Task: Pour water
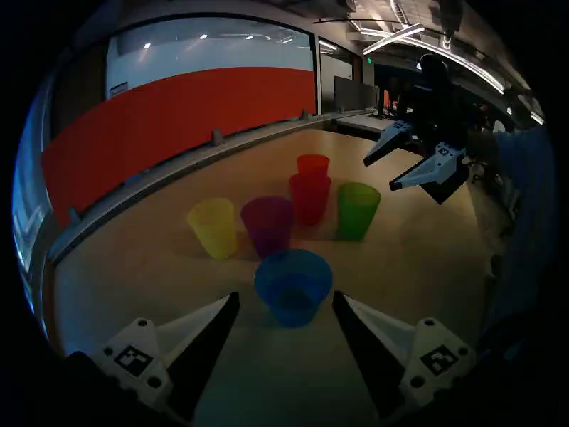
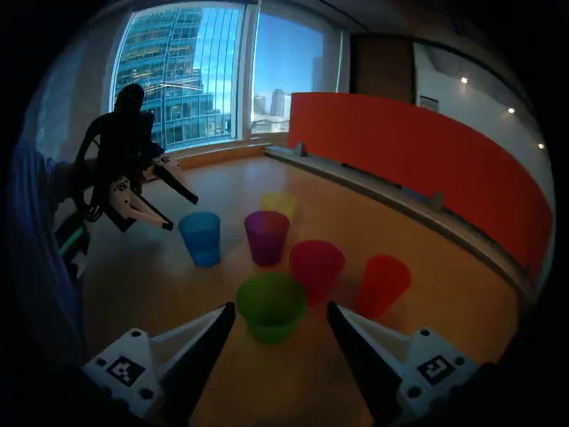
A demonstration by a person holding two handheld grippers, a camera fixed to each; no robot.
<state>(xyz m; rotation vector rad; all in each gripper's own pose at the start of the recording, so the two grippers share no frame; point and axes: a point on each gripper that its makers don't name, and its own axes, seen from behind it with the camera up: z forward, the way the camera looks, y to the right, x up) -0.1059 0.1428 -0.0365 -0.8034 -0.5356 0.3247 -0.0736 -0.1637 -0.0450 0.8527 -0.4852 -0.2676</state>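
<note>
L gripper (image 1: pixel 284 294): 2 fingers spread wide, nothing pinched. A translucent blue plastic cup (image 1: pixel 293 285) stands btwn the tips w/ a gap each side. R gripper (image 2: pixel 279 304): also spread, nothing gripped. A translucent green plastic cup (image 2: pixel 272 306) sits btwn its tips, untouched.

Cups: 6 total, 1 per colour, all upright on the pale wooden counter (image 1: pixel 427 263). Past the blue one in the left gripper view come a yellow plastic cup (image 1: pixel 213 226) & a purple plastic cup (image 1: pixel 268 224), side by side. Then a red plastic cup (image 1: pixel 309 198) w/ an orange-red plastic cup (image 1: pixel 313 164) right behind it. Green stands just beside the red, on its right. The cluster is tight, w/ small gaps. Can't tell if any cup holds water.

Room: bare counter lies in front of both grippers & to the right of the green cup in the left gripper view. Far edge: 1 raised grey ledge (image 1: pixel 171 174) runs under an orange-red wall panel (image 1: pixel 178 114). A blue sleeve (image 1: pixel 526 185) shows behind the R gripper. Big windows (image 2: pixel 185 78) stand past the counter's end.
</note>
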